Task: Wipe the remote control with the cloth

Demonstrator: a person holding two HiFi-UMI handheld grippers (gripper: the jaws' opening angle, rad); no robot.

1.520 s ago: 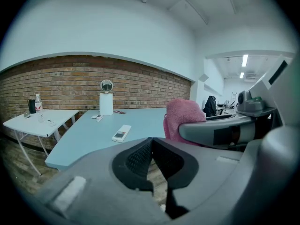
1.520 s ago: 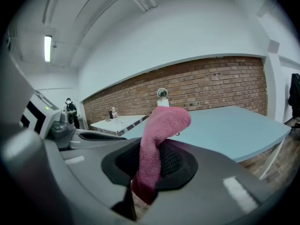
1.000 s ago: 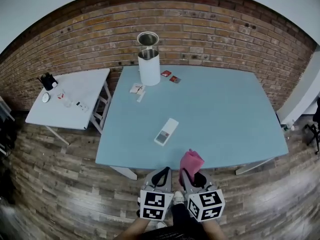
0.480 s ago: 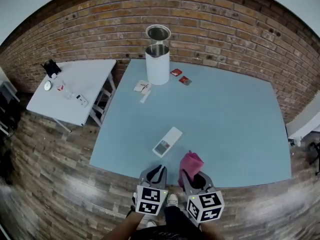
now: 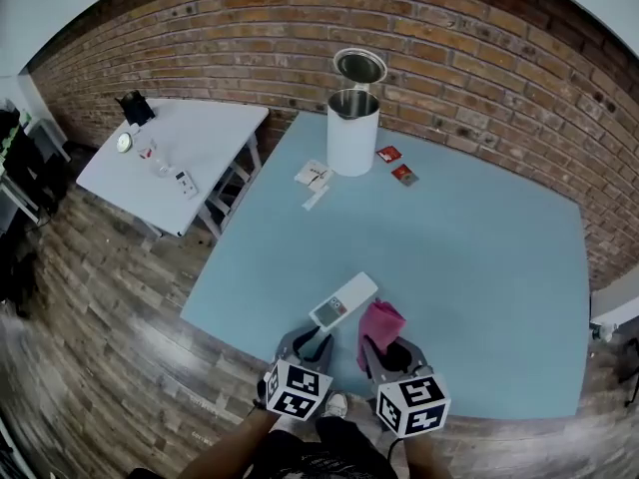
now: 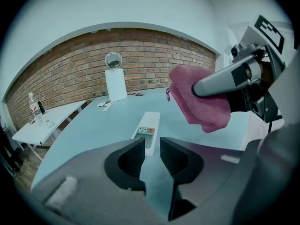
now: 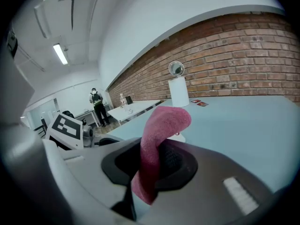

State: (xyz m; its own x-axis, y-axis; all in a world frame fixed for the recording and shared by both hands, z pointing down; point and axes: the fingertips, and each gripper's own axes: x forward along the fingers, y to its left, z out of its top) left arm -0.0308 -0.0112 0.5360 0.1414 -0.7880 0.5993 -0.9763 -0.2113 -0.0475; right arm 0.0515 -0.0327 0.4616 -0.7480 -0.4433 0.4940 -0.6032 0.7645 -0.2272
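Observation:
A white remote control (image 5: 343,301) (image 6: 146,129) lies flat near the front edge of the blue table (image 5: 469,257), with its button end toward me. My left gripper (image 5: 313,344) (image 6: 151,157) hovers just short of that end. Its jaws are opening, a narrow gap shows between them and nothing is in it. A pink cloth (image 5: 380,323) (image 7: 157,139) (image 6: 199,97) stands up folded in my right gripper (image 5: 385,353) (image 7: 149,165), which is shut on it. The cloth hangs right of the remote and slightly above the table.
At the table's far side stand a white cylinder bin (image 5: 353,131) with a raised round lid, two small red packets (image 5: 395,164) and some white papers (image 5: 314,178). A white side table (image 5: 170,158) with small items stands to the left. A person (image 7: 97,104) stands far off.
Both grippers have moved forward and down over the table's front edge toward the remote. The left jaws have parted a little. The cloth stays in the right gripper.

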